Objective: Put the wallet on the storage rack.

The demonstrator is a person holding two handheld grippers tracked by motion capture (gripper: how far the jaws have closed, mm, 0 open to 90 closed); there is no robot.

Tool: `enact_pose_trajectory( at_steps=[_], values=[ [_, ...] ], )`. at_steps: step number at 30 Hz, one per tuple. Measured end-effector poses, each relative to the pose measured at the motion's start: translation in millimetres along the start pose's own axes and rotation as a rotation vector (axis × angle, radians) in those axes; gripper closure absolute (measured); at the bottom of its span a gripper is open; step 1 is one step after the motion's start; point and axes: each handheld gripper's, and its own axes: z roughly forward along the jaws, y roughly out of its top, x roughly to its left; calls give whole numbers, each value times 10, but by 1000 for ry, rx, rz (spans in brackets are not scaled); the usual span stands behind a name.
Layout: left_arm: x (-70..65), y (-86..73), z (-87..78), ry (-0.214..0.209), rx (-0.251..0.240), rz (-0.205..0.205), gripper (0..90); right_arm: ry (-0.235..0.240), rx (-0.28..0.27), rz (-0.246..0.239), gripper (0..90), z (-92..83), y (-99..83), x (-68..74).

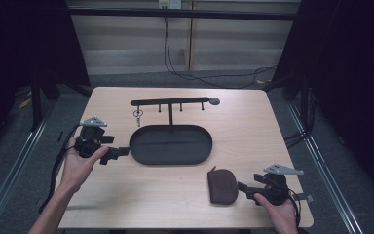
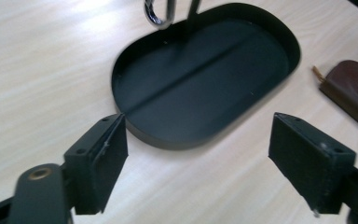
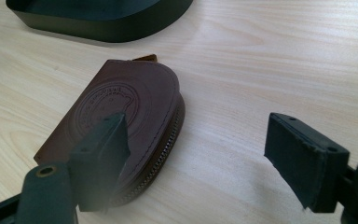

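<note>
The worktop (image 1: 253, 131) looks like pale wood or wood laminate, with a fine grain and a smooth, slightly satin surface. The oval tray (image 2: 261, 32) seems to be dark painted metal, matt, with a soft sheen along its base. The stand (image 1: 170, 102) behind it has the same matt black finish. On it hangs a ring (image 2: 156, 16) of polished, shiny metal. The pouch (image 3: 121, 102) is brown leather, smooth, embossed with a round stamp, and has a metal zipper on its edge. The pads (image 2: 109, 158) of the left tool (image 2: 198, 154) are matt black, perhaps rubber; the view is too blurred to be sure.
</note>
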Motion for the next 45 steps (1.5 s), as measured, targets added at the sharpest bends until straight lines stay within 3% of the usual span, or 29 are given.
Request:
enact_pose_trajectory(
  at_steps=[3, 5, 9, 14, 16, 21, 26, 29, 31, 37, 40, 42, 45],
  values=[
    [-51, -105, -34, 8, -3, 25, 172, 1, -1, 0, 214, -4, 0, 3],
    [-69, -204, -58, -19, -22, -6, 161, 0, -3, 0, 214, -6, -1, 1],
    [-143, -340, -29, -12, -56, -11, 164, 2, 1, 1, 210, -4, 1, 3],
    [-267, -432, 32, -20, -52, 18, 166, 10, -2, 4, 213, -11, 8, 1],
    [-300, -493, 30, -48, -67, -5, 166, 12, -11, 5, 227, -30, 11, 3],
    [-360, -650, 10, -58, -81, -20, 166, 8, -17, 5, 225, -41, 10, 7],
    [-372, -810, -27, -19, -104, -31, 166, 13, -22, 9, 219, -46, 26, 8],
    [-382, -928, -26, -16, -112, -48, 166, 48, -19, 24, 244, -45, 39, -3],
    [-399, -996, -21, 23, -127, -52, 170, 61, -17, 23, 247, -61, 57, -1],
    [-435, -1093, 123, -51, -41, -34, 205, 85, 1, 5, 253, -129, 133, 32],
    [-442, -1081, 126, -47, -48, -39, 207, 75, 18, 6, 248, -156, 187, 54],
    [-430, -1090, 129, -33, -41, -21, 208, 98, 76, 3, 246, -147, 250, 74],
    [-416, -1099, 140, -30, -34, -25, 209, 101, 128, -4, 241, -90, 311, 104]
  ],
)
